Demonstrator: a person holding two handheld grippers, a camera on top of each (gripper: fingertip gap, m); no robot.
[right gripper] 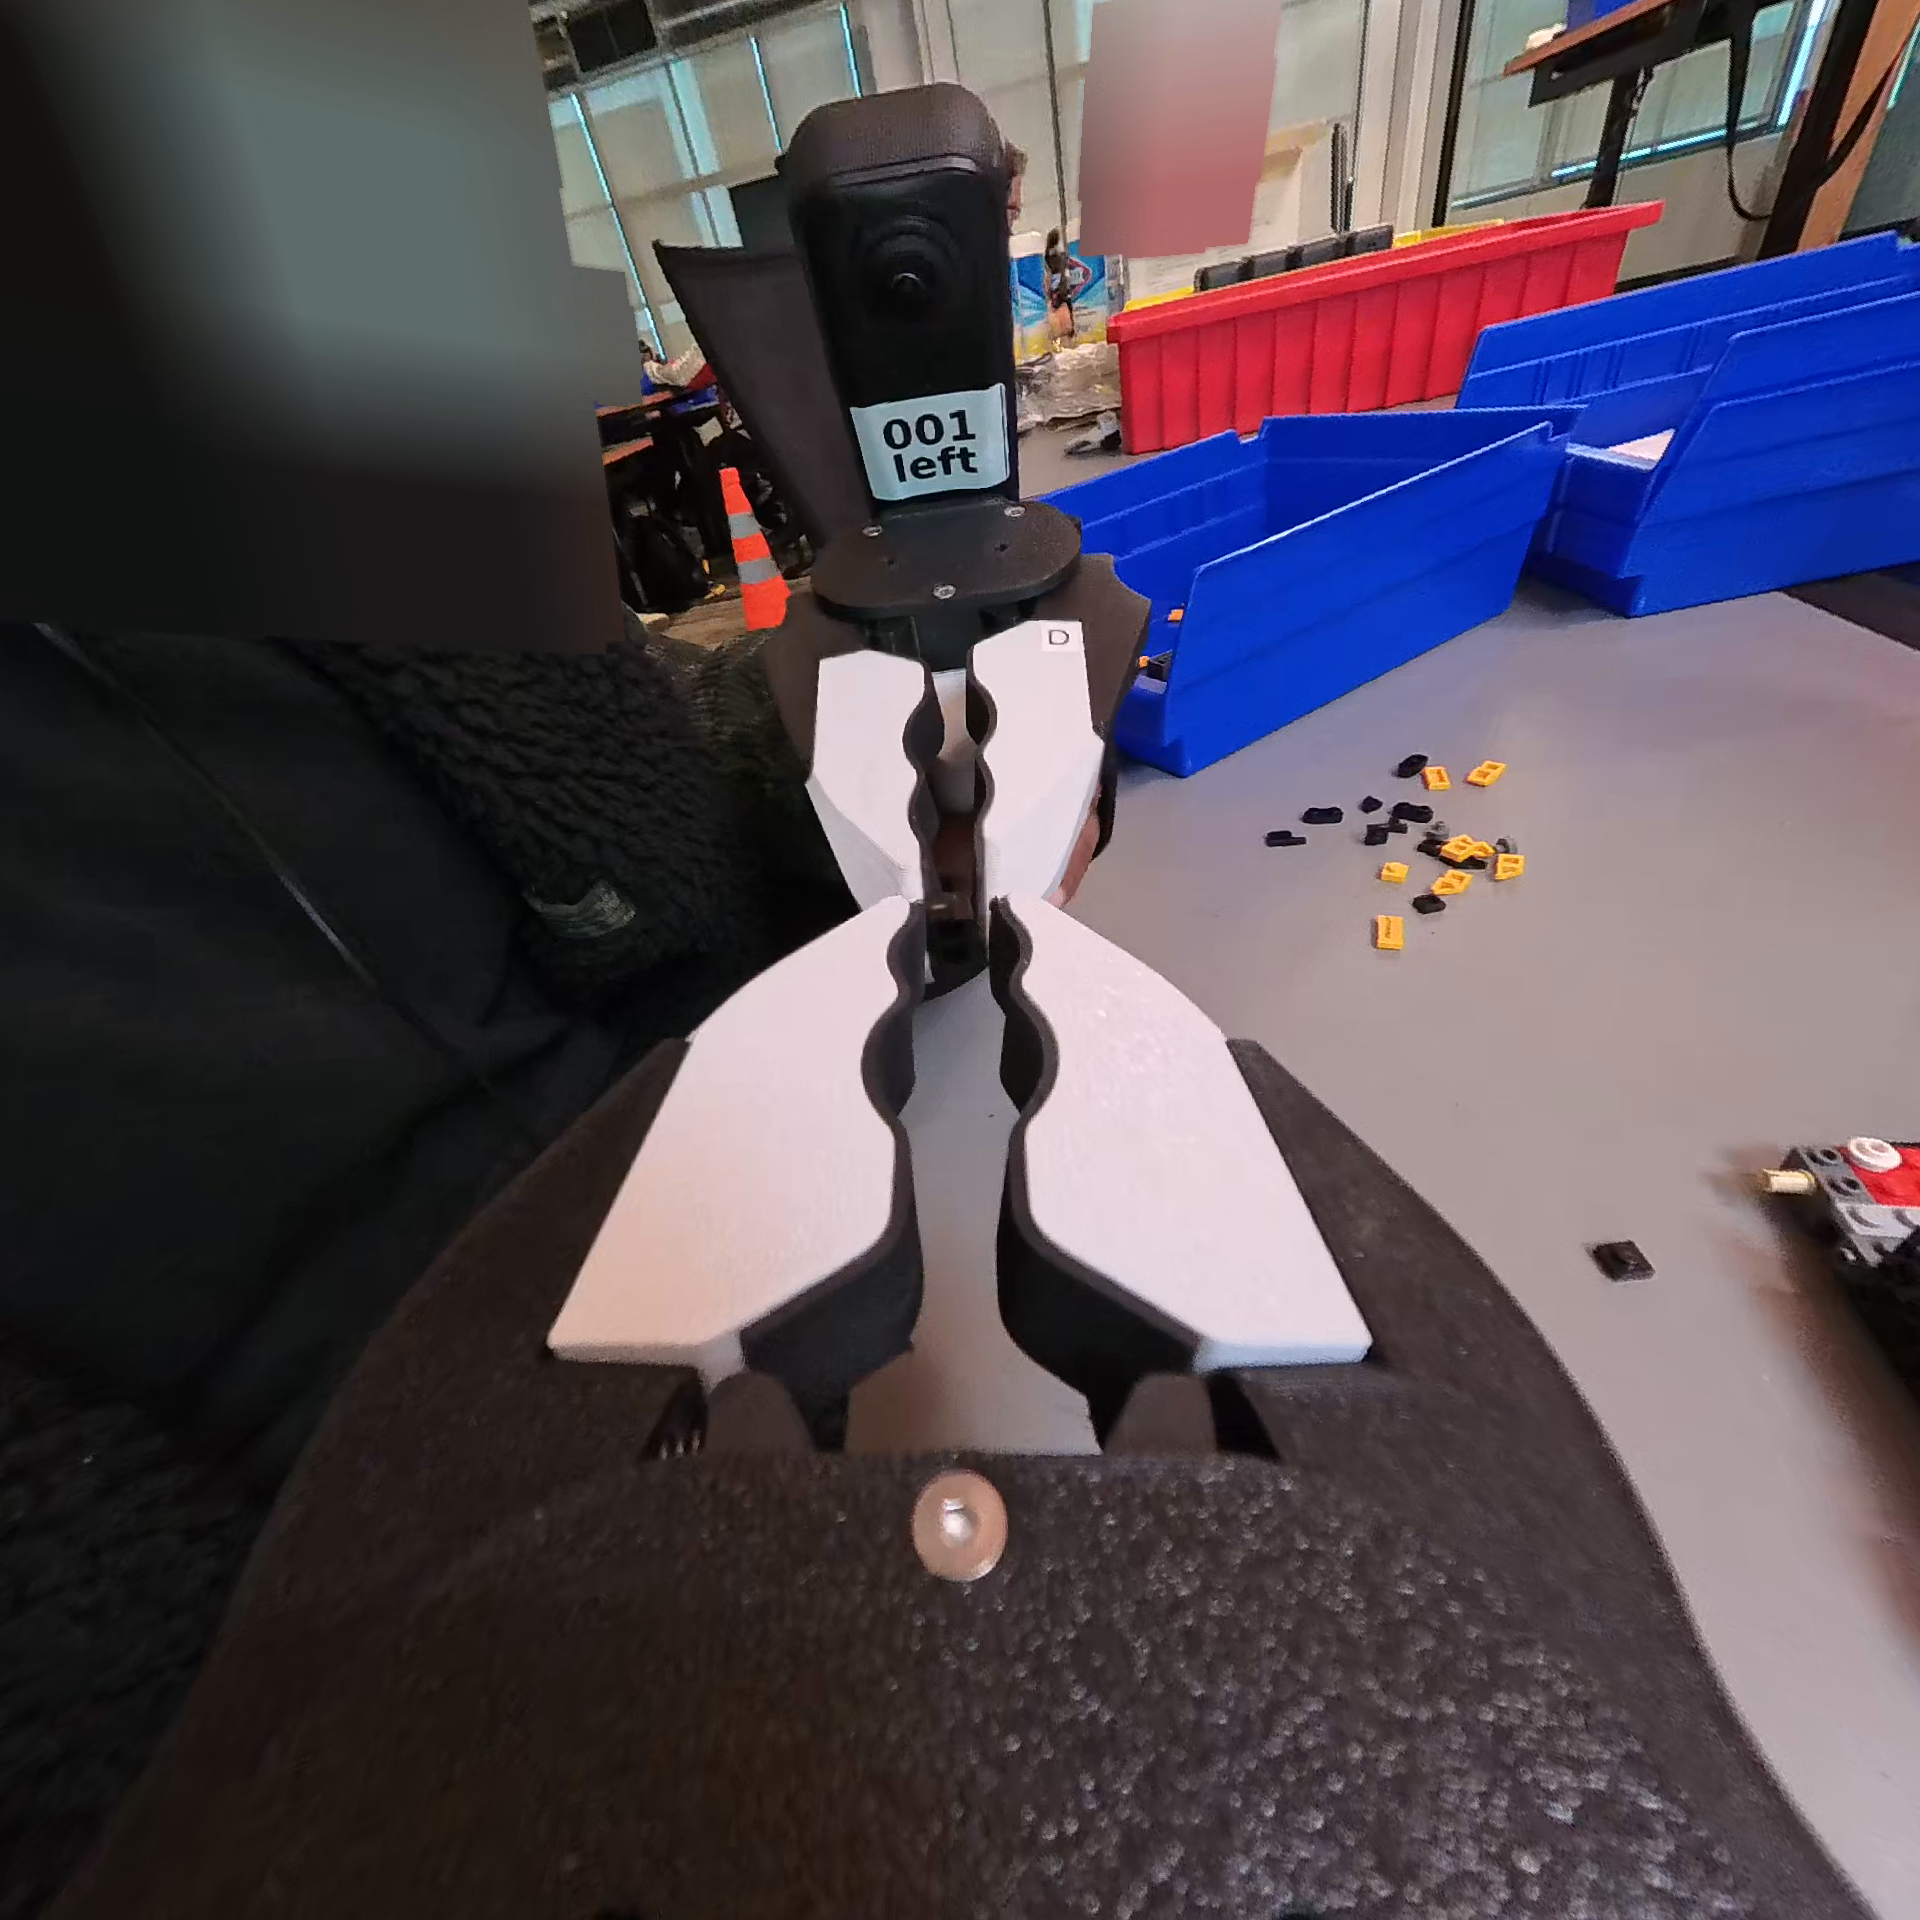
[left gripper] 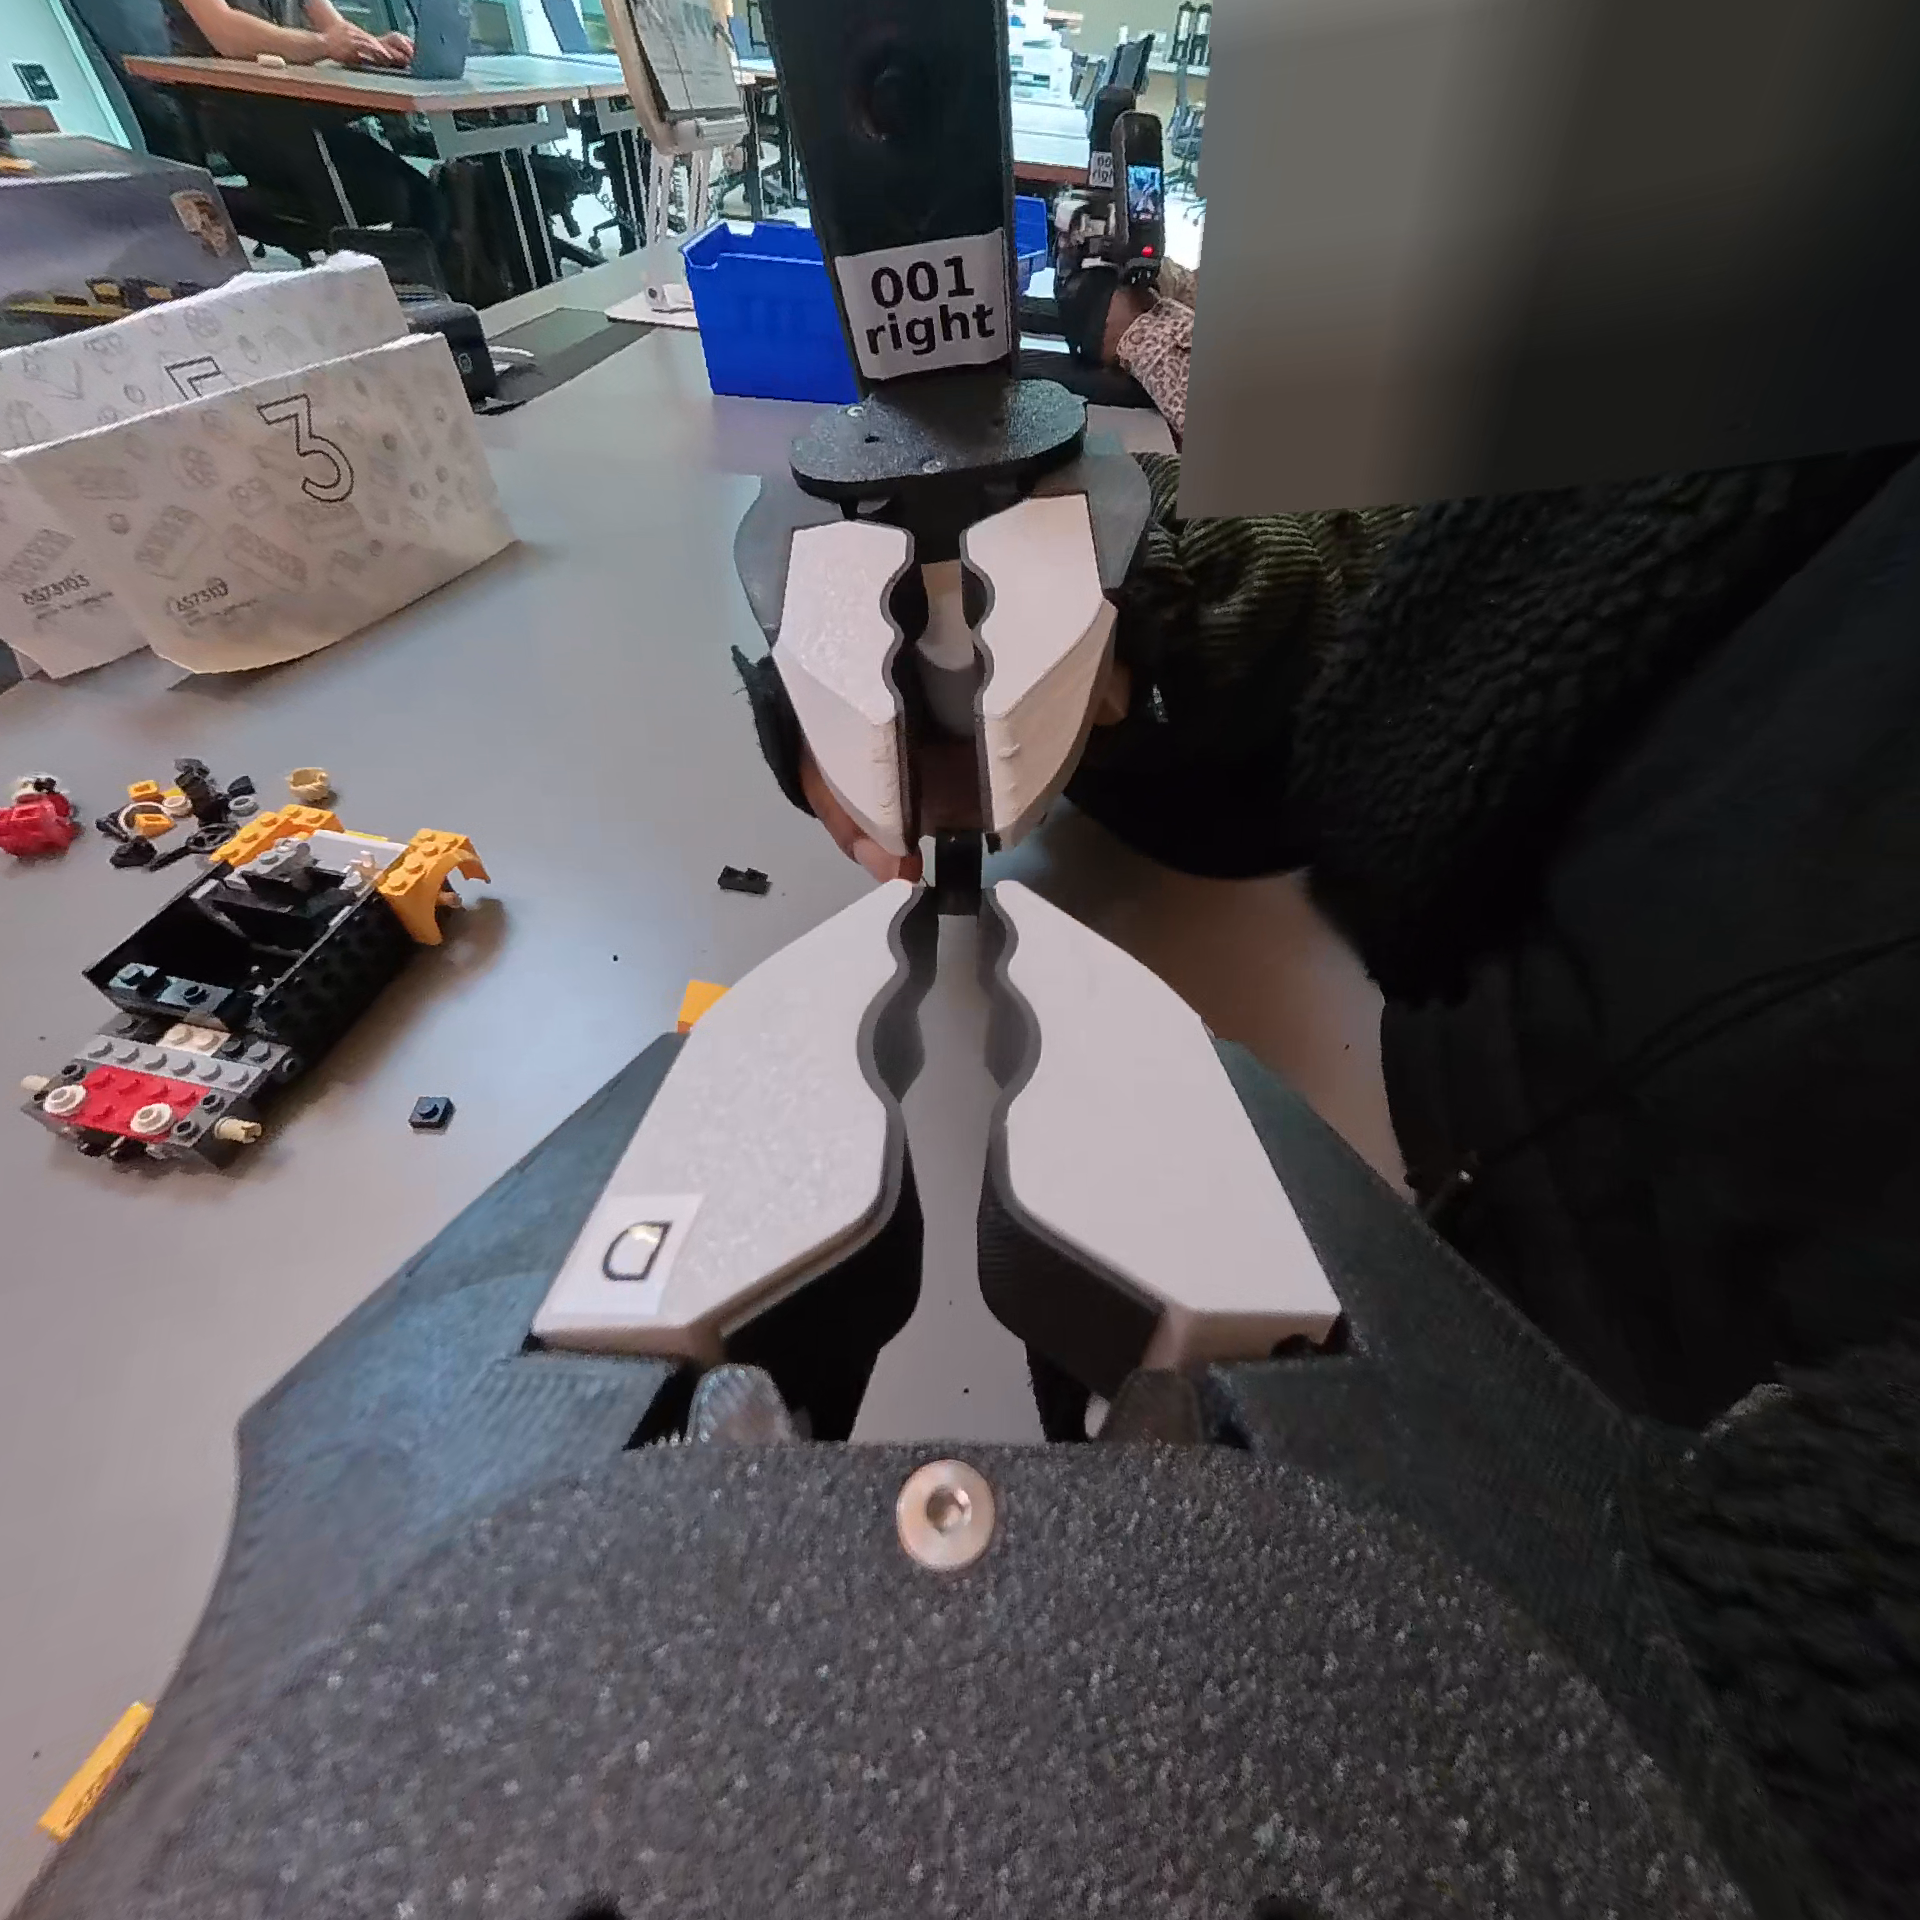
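My two grippers meet tip to tip above the grey table (left gripper: 582, 727). A small black brick piece (left gripper: 956, 873) spans between their tips. My left gripper (left gripper: 951, 899) is shut on the near end of it. My right gripper (left gripper: 948, 831) faces it from above, and a person's fingers show behind it. In the right wrist view the black piece (right gripper: 951, 951) lies between the fingers of my right gripper (right gripper: 954, 920). It rests against the left pad, with a narrow gap to the right pad, so that gripper is open. The left gripper (right gripper: 951, 883) holds the far end.
A partly built black, yellow and red brick car (left gripper: 208, 966) and loose pieces (left gripper: 156, 810) lie on the left, with white paper bags (left gripper: 260, 488) behind. Blue bins (right gripper: 1351, 582), a red bin (right gripper: 1351, 332) and scattered yellow and black pieces (right gripper: 1444, 842) lie on the right. A person's dark fleece sleeve (left gripper: 1455, 727) is close by. Left and right tips are no more than a few centimetres apart.
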